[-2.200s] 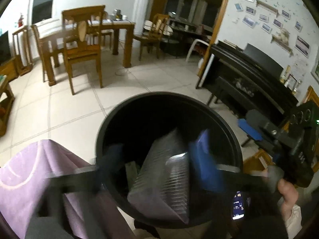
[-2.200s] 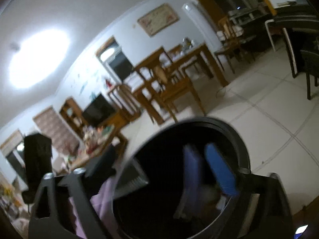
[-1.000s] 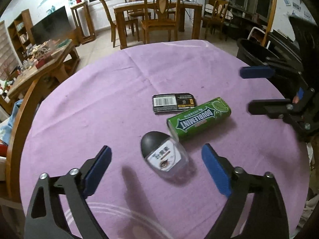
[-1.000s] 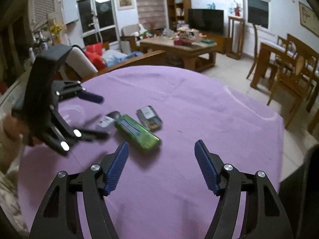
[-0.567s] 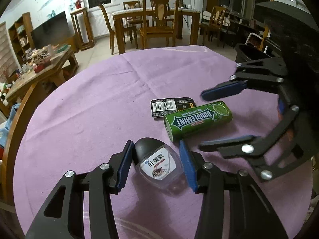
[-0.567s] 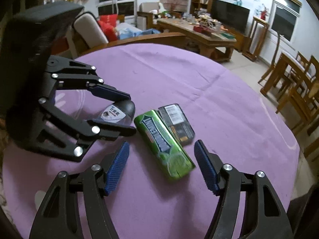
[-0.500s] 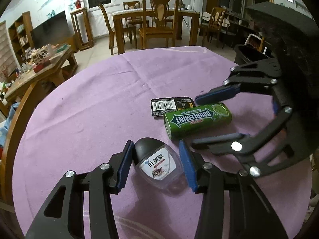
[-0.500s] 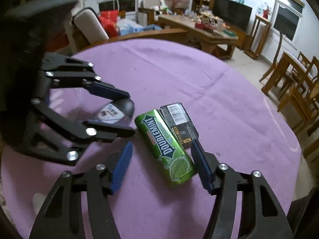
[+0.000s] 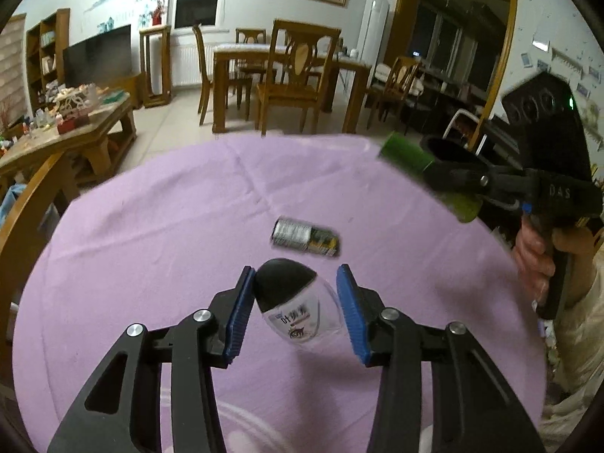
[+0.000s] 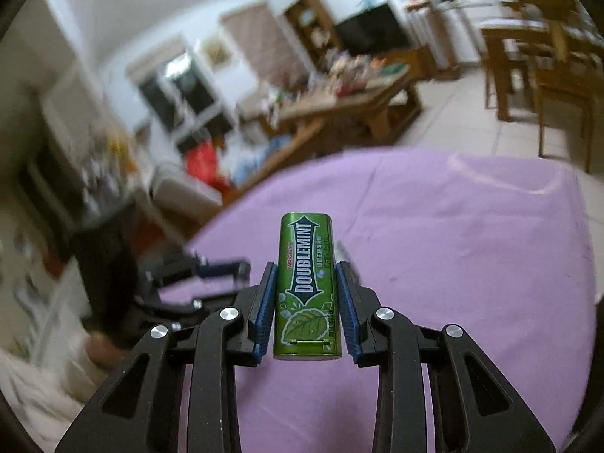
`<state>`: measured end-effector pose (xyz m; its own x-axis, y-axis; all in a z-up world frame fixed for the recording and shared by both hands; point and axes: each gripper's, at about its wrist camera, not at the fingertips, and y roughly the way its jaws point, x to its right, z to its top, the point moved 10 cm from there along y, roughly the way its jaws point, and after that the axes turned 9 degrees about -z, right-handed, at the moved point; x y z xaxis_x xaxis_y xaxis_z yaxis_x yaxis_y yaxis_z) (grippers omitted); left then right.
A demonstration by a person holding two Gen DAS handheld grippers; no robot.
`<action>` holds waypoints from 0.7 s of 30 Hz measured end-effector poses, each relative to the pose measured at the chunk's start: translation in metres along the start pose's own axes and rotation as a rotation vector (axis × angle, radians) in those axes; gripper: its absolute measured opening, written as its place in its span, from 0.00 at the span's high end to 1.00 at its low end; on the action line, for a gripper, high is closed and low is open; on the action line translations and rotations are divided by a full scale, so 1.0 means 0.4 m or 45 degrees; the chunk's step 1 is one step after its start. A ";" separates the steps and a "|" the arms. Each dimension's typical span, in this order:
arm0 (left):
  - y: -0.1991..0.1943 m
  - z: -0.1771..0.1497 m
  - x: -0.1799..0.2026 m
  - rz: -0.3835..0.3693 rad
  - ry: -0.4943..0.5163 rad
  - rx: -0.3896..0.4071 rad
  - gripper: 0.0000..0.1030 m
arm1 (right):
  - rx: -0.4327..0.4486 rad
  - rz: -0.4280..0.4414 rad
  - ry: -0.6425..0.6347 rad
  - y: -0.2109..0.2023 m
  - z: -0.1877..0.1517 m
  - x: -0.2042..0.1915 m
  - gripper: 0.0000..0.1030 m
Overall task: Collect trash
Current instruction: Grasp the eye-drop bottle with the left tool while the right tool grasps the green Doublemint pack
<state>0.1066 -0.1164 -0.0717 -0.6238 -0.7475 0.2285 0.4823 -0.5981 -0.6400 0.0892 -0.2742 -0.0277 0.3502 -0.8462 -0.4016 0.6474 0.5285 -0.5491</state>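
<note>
My left gripper (image 9: 294,311) is shut on a small clear bottle with a black cap (image 9: 292,304) and holds it above the purple tablecloth (image 9: 151,249). My right gripper (image 10: 305,311) is shut on a green Doublemint gum box (image 10: 305,287), lifted off the table; it also shows in the left wrist view (image 9: 426,173) at the right, raised. A flat dark packet with a barcode (image 9: 304,236) lies on the cloth beyond the left gripper.
The round table's far edge (image 9: 287,137) faces a wooden dining table with chairs (image 9: 290,71). A low wooden coffee table (image 9: 68,124) with clutter stands at the left. A sofa (image 10: 181,188) is beyond the table in the right wrist view.
Both grippers have closed on their items and lifted them: the left on the small bottle, the right on the gum box, which has moved up and right away from the barcode packet.
</note>
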 end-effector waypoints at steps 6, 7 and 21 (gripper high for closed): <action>0.002 0.104 0.116 -0.068 0.065 0.085 0.71 | 0.290 -0.117 0.099 -0.179 0.058 0.109 0.70; 0.009 0.118 0.138 -0.072 0.088 0.089 0.72 | 0.316 -0.128 0.108 -0.206 0.060 0.127 0.70; 0.196 0.001 0.109 0.112 0.076 -0.245 0.31 | 0.279 -0.142 0.165 -0.325 -0.063 0.291 0.69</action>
<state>0.1175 -0.1962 -0.1115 -0.6224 -0.7726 0.1251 0.4141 -0.4607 -0.7851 0.0287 -0.4396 -0.0217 0.1883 -0.8750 -0.4460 0.8128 0.3938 -0.4293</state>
